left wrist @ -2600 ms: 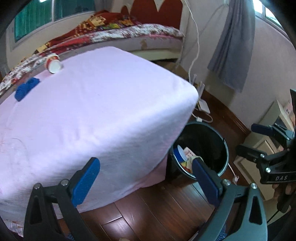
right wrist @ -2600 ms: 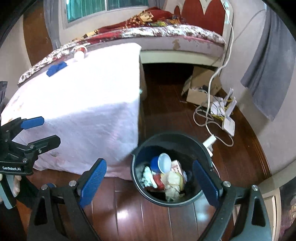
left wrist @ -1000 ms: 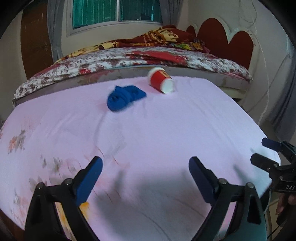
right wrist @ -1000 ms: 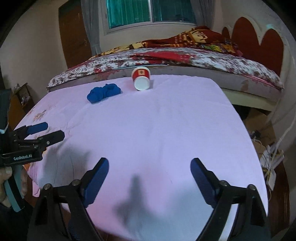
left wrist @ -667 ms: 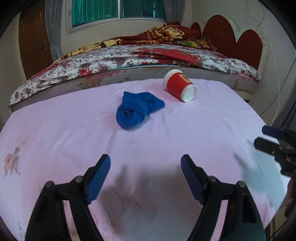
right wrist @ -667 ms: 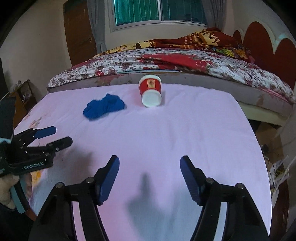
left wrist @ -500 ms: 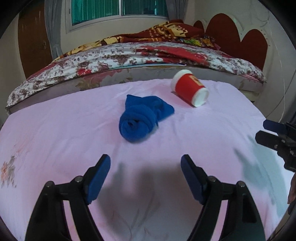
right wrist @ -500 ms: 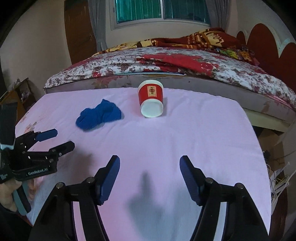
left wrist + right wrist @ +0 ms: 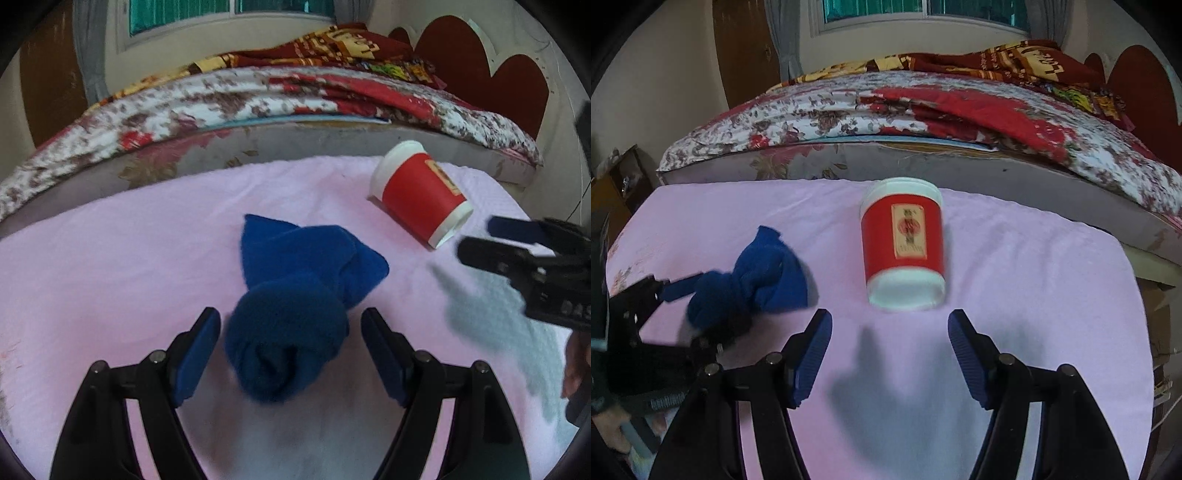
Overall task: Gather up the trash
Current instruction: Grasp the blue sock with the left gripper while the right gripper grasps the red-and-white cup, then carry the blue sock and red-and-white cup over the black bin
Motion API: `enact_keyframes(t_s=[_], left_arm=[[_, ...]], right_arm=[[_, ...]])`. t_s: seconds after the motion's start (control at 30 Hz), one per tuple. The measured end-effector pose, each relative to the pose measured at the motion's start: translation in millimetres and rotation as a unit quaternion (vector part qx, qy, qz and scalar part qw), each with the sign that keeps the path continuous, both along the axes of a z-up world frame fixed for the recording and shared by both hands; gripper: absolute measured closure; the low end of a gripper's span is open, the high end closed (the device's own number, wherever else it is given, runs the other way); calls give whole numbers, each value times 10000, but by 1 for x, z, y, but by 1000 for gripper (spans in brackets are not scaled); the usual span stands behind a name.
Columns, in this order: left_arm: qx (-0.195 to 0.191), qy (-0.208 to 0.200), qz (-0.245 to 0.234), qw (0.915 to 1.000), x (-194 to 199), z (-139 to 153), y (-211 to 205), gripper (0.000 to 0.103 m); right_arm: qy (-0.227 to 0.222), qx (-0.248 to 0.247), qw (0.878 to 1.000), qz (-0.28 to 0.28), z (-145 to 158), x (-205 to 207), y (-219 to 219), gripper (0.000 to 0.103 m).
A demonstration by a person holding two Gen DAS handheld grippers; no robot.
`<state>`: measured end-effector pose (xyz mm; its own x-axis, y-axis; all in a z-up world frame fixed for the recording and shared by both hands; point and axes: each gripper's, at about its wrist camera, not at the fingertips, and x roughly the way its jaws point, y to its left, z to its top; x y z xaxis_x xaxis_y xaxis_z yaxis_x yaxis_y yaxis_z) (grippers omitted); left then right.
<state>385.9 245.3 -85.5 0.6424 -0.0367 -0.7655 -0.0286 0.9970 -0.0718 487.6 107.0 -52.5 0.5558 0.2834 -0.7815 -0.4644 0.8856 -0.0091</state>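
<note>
Red paper cup (image 9: 903, 245) lies on its side on the pink sheet (image 9: 1034, 295), open mouth facing the right gripper (image 9: 890, 354), fingers spread wide, just short of it; inside can't be seen. Left gripper (image 9: 290, 354) straddles the crumpled blue cloth (image 9: 295, 310), fingers apart, not touching. Sheet's far edge meets the floral bed (image 9: 849, 110).
</note>
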Motion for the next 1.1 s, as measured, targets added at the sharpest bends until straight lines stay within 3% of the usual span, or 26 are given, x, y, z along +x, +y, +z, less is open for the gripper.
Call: enact_keyframes(t_s=[0.3, 0.53, 0.63, 0.7, 0.8, 0.93, 1.0, 1.07, 1.1], left_arm=[[-268, 193, 161, 9993, 31, -5, 13, 27], [-242, 181, 51, 9995, 36, -4, 13, 34], [-188, 157, -29, 9997, 38, -5, 12, 37], [-224, 138, -100, 9996, 41, -3, 11, 55], [-347, 121, -9, 9993, 44, -1, 15, 63], [-335, 108, 161, 9993, 42, -4, 15, 57], [-191, 112, 107, 9997, 40, -5, 9, 49], [24, 84, -2, 10000, 36, -5, 0, 50], [46, 80, -72, 9999, 36, -5, -2, 55]], right_arm=[[88, -543, 9984, -146, -14, 45, 29, 36], [161, -642, 9977, -163, -16, 63, 31, 36], [-11, -748, 9972, -14, -13, 63, 34, 32], [-72, -852, 9963, 72, -14, 67, 37, 29], [-12, -804, 9967, 119, -17, 75, 40, 29], [78, -565, 9983, 90, -20, 80, 41, 31], [37, -562, 9984, 100, -19, 77, 42, 41], [18, -588, 9982, 70, -18, 73, 41, 42], [14, -547, 9985, 74, -17, 70, 40, 43]])
